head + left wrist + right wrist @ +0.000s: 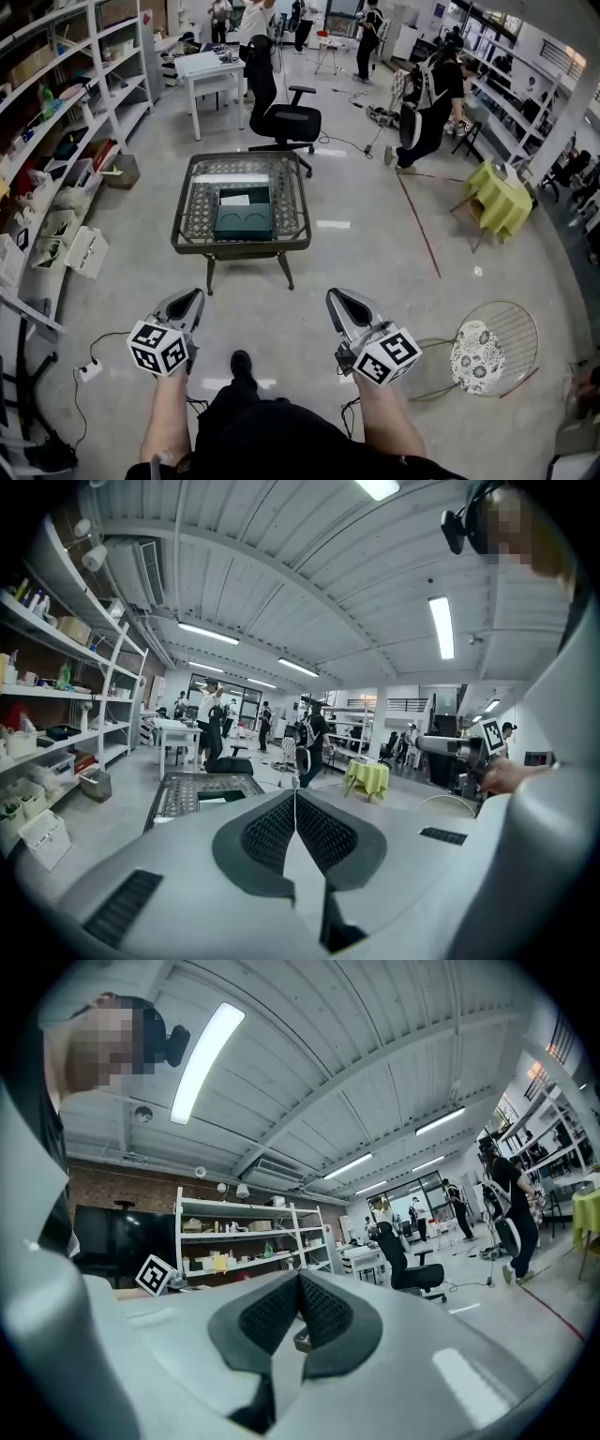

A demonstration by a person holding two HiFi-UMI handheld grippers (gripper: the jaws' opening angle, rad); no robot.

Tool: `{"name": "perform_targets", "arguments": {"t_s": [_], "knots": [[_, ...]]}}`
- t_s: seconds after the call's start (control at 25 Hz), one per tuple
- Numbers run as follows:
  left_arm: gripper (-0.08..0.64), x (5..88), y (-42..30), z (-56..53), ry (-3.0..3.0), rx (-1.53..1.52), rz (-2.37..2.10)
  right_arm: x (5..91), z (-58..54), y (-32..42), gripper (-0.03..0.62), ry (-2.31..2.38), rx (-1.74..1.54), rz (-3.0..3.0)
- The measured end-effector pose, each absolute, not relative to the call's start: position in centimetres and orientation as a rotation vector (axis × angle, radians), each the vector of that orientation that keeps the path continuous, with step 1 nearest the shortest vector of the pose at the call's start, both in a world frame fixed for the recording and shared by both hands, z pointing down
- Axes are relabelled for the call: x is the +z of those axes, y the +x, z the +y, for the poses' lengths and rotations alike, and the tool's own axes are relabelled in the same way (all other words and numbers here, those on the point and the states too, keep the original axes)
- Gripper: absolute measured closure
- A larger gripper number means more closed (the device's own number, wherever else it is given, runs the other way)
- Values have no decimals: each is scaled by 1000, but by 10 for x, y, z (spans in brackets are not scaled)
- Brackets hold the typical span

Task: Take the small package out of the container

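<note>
Person stands w/ both tools held low, at about waist height, well apart from the table (192,240) ahead. Left gripper (190,298): its own view shows the black ribbed pads (272,832) pressed together along one thin seam, nothing btwn them. Right gripper (341,300): same, pads (324,1312) closed tip to tip, nothing pinched. Both point fwd and slightly up, toward the room rather than down at the work. The dark green container (244,223) sits near the ctr of the woven-rim, glass-top table, open at its rear half. The small package (234,199), a flat white piece, lies inside that rear half, toward its left side. So the package is far ahead of both sets of fingers and roughly btwn the two grippers' lines, a bit nearer the left one's; neither tool touches table, container or package. In the left gripper view the table and a strip of the green box show just above the closed tips. Beyond the table stands a black office chair (286,120). Shelving (66,141) runs along the left, a wire chair w/ patterned cushion (480,356) is at lower right.
</note>
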State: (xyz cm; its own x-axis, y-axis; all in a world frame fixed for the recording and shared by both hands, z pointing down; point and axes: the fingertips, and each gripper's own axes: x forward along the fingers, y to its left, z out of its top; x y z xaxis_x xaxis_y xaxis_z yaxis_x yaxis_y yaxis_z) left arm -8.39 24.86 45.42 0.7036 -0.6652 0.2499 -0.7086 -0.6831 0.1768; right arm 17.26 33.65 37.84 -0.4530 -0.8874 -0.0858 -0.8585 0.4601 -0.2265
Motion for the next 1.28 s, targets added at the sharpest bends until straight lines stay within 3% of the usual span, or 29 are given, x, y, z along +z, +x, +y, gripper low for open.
{"name": "perform_targets", "arguments": {"t_s": [0.28,0.6,1.0,1.28], "knots": [[549,459,-69,193,2680,232,-1039,390,277,172,581,-1522,-290,2501],[549,451,-76,77,2720,227,-988,399,160,142,529,-1507,-378,2543],[549,471,-131,-25,2643,216,-991,414,34,61,476,-1398,-546,2643],[549,487,-147,-53,2594,210,-998,431,-10,50,451,-1422,-613,2664]]}}
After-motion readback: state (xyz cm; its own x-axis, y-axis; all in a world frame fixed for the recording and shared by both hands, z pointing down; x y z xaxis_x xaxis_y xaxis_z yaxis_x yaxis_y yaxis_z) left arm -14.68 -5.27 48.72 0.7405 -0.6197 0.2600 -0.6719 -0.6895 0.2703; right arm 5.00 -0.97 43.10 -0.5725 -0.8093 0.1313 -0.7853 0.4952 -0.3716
